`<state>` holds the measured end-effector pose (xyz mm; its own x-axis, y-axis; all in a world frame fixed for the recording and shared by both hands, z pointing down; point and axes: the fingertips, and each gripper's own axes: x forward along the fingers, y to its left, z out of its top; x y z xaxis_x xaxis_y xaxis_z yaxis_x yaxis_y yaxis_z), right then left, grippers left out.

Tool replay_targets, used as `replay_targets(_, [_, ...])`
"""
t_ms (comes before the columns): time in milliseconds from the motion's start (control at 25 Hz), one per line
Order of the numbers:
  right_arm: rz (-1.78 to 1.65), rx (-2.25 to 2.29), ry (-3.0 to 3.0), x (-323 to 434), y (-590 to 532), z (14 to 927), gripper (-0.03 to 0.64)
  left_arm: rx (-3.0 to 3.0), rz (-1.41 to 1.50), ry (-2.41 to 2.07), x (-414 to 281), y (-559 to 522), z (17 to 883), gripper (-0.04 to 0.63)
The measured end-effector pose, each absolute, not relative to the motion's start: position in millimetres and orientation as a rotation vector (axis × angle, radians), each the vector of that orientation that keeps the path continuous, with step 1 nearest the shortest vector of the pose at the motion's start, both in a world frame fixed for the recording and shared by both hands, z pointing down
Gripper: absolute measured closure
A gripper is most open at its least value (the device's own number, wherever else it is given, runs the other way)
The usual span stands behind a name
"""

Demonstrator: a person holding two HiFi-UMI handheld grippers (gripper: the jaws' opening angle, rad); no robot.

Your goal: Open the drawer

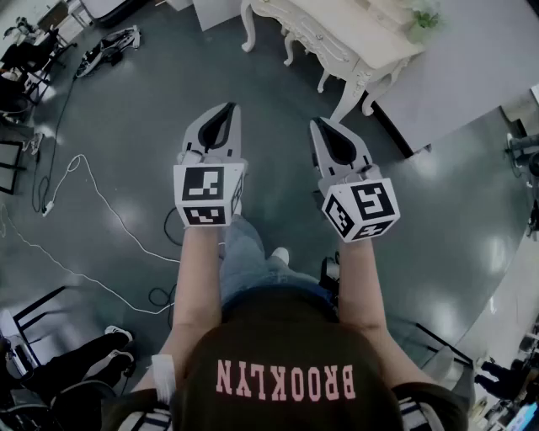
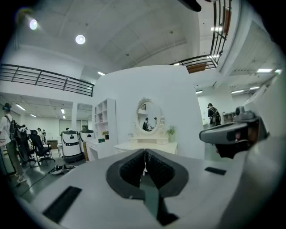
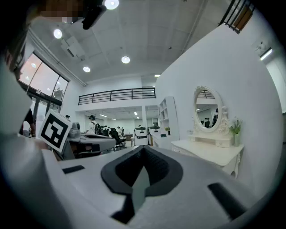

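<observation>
A white ornate dressing table [image 1: 337,38] with curved legs stands on the grey floor ahead of me, a short way beyond both grippers. In the gripper views it shows with its oval mirror [image 2: 148,117] against a white wall; the table [image 3: 210,151] lies right of centre for the right gripper. From here I cannot make out its drawer fronts. My left gripper [image 1: 226,111] and right gripper [image 1: 325,126] are held side by side in the air and point at the table. Both have their jaws shut with nothing between them, as seen up close on the left gripper [image 2: 144,154] and the right gripper [image 3: 142,150].
White and black cables [image 1: 93,198] trail over the floor at the left. Chairs and seated people's legs [image 1: 101,358] are at the lower left. A white partition wall [image 1: 472,59] stands behind the table, with a small plant [image 1: 424,18] on top. White robots [image 2: 71,144] and shelving [image 2: 105,118] stand further left.
</observation>
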<state>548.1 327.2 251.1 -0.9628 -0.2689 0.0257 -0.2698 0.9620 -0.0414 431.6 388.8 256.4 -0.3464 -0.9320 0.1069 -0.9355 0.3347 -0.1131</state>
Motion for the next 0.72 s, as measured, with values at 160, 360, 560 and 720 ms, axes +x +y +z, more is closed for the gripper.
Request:
replay_targets(160, [0.073,0.42,-3.085,543,327,256,0.621,1.773,0.27,-2.542,427,392,266,0.589])
replay_targets(360, [0.065,0.39,-3.089,528,337,259,0.62,1.736,0.25,-2.57,408,408,266,0.589])
replay_targets(560, [0.081,0.388,-3.081,507,327,262,0.621,1.754,0.261,-2.54,389,395,273,0.589])
replay_targets(720, [0.062,0.411,-3.067,486,317,261,0.621,1.793,0.253,-2.521,366,380,270,0.589])
